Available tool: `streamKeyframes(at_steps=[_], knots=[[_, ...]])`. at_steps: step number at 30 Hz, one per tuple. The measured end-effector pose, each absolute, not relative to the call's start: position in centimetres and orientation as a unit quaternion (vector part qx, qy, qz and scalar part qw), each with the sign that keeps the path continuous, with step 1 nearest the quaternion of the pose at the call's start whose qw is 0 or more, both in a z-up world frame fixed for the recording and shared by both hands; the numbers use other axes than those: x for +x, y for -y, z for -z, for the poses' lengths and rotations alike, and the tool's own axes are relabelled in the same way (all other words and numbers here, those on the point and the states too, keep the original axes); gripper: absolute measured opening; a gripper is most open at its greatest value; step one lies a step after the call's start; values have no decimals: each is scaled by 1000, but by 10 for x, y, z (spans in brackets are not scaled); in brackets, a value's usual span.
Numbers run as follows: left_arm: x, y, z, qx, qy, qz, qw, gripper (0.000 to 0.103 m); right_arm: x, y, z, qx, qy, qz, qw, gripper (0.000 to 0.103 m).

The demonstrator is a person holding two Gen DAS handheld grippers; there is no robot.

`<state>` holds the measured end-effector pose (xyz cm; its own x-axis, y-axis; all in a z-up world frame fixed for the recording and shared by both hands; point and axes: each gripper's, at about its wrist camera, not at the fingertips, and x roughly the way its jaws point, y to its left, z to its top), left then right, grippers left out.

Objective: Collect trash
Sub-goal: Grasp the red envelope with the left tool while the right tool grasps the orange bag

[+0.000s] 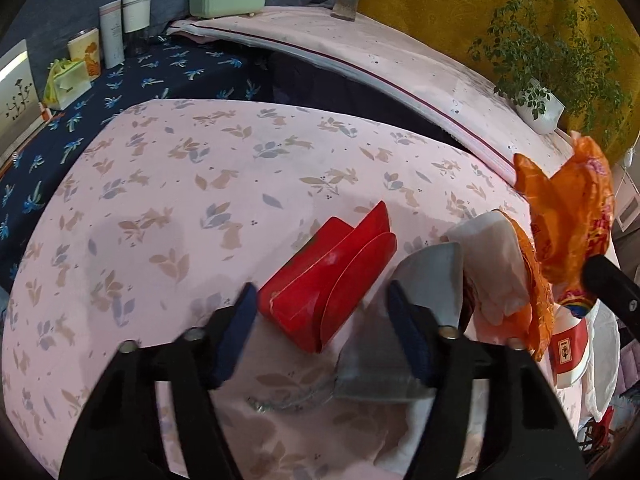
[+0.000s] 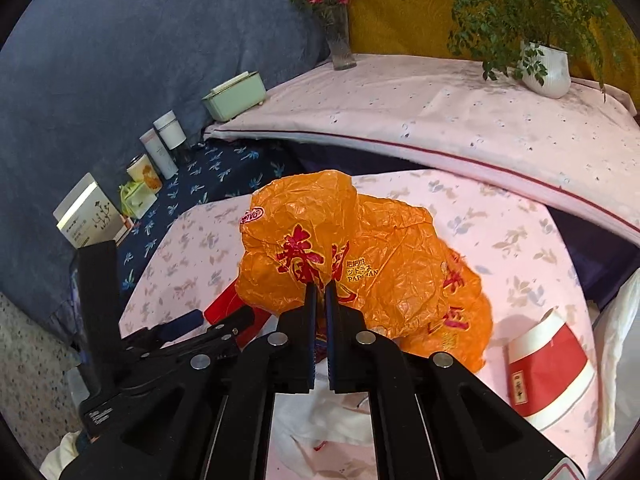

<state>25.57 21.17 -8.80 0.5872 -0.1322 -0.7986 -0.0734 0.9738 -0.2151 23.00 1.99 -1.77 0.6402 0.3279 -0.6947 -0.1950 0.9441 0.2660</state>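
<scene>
Left gripper (image 1: 320, 312): jaws spread, low center of the frame, holding nothing; the red folded carton (image 1: 332, 276) lies between the 2 fingers on the pink floral cloth (image 1: 160, 200). Right gripper (image 2: 320, 292): jaws pressed together, pinching the orange plastic bag (image 2: 360, 248) at center frame. A red-and-white paper cup (image 2: 548, 368) lies at lower right. Farther back, upper right: a potted plant (image 2: 548, 68).

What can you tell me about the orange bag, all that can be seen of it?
The orange bag is thin, crinkled plastic, printed with red characters and small yellow text. It is bunched up and puffy, not flat. The right gripper is shut on its lower edge and holds it over the pink cloth. In the left wrist view it hangs at the right, beside white paper. Whether it touches the cloth cannot be told.
</scene>
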Motion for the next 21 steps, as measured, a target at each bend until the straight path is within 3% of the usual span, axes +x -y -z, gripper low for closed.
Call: streamKeyframes(at_steps=[1,3,6,21], knots=[[257,-211,88,-114,-456,19,883,43,230,-19,17,83,-399,-143,902,4],[259,-208,88,-113,-458,30,881,20,230,-17,17,81,-399,-141,903,4],[257,-205,81,-115,-453,35,883,0,229,-12,15,81,-397,-138,904,4],[225,-139,-34,-104,-366,98,919,0,198,51,-38,97,-342,-106,929,4]])
